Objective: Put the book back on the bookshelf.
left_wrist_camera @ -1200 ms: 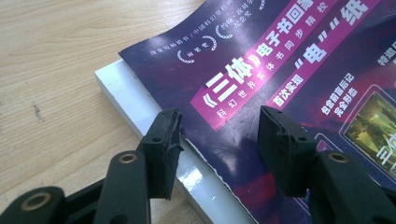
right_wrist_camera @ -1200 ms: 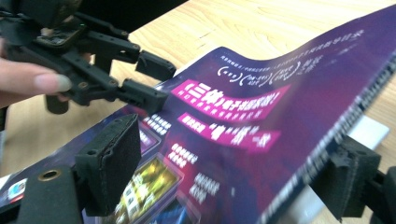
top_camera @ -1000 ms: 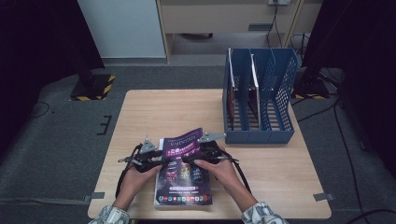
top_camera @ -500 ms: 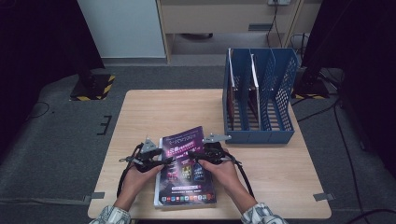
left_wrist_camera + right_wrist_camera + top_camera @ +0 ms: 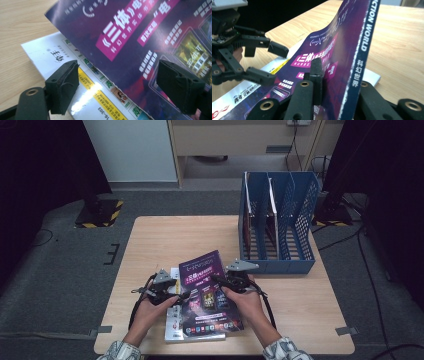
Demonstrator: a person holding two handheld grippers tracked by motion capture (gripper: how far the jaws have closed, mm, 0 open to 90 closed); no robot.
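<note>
High view: glossy purple magazine (image 5: pixel 205 290) sits atop a white booklet (image 5: pixel 172 327) at table's near edge; vs 1 s ago its right edge is lifted.

Left gripper view: left gripper (image 5: pixel 125 87) just opened, jaws wide, gripping nothing.

Right gripper view: right gripper (image 5: pixel 337 100) just closed, clamping the mag's spine.

magazine (image 5: pixel 205 290) atop a booklet (image 5: pixel 174 324) at table's (image 5: pixel 165 240) near edge, file rack (image 5: pixel 277 222) behind right
</note>
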